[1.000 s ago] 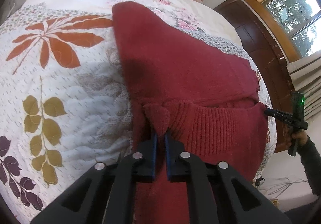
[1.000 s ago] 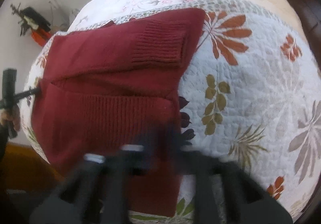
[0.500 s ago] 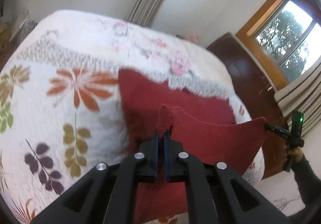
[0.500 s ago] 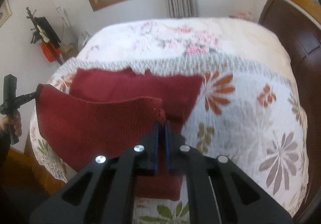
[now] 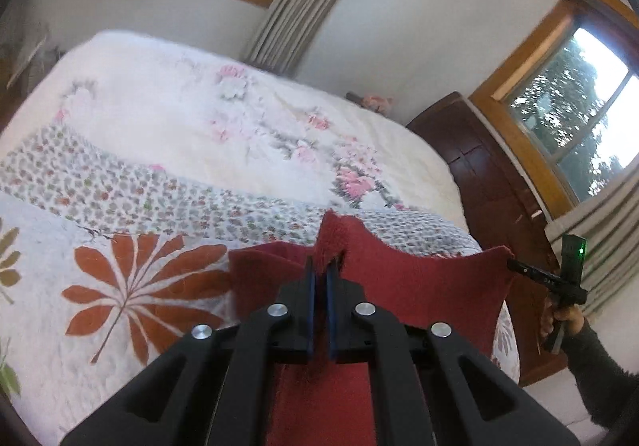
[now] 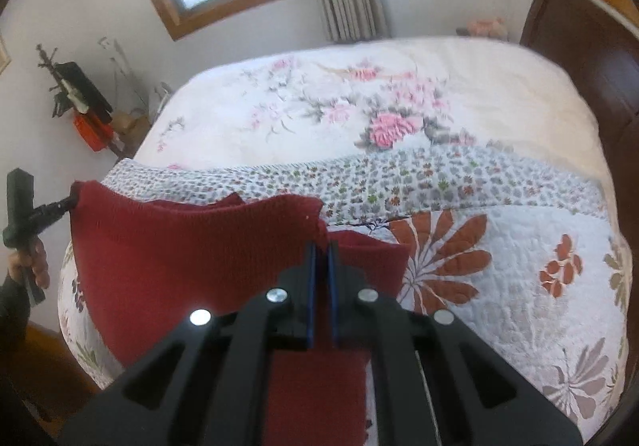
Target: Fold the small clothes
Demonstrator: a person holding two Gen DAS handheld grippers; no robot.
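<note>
red knit lifted by both corners, fold only half made

the red knit garment (image 5: 419, 286) is the thing i'm working. its ribbed edge is held up off the bed and stretched between my two grippers, while the rest of it lies on the quilt (image 5: 131, 286) at the near side of the bed, with a flat layer of the same cloth showing behind the raised edge.

my left gripper (image 5: 319, 278) has its blue fingers pressed nearly together with one corner of the knit pinched between them; a tuft of cloth sticks up above the tips. my right gripper (image 6: 321, 258) is the same, fingers drawn close and clamped on the opposite corner. each camera shows the other gripper off to the side, held in a hand (image 5: 559, 320) with a dark sleeve, its tip at the far end of the stretched edge.

as for progress, i judge the fold is in mid-air: the edge is gathered and raised but not laid down on the part that rests on the quilt. what's left, as i see it, is to carry this edge across, set it flat so the corners line up, let go, and then probably fold again to make it compact. i can't tell from here whether the sleeves are tucked in, since the lower part is hidden under my grippers.

beyond the garment the quilt carries orange leaf prints, then a band of small flowers, then a pale sheet (image 6: 359, 98) with pink blossoms. a dark wooden headboard (image 6: 591, 58), curtains and two windows close off the room.
</note>
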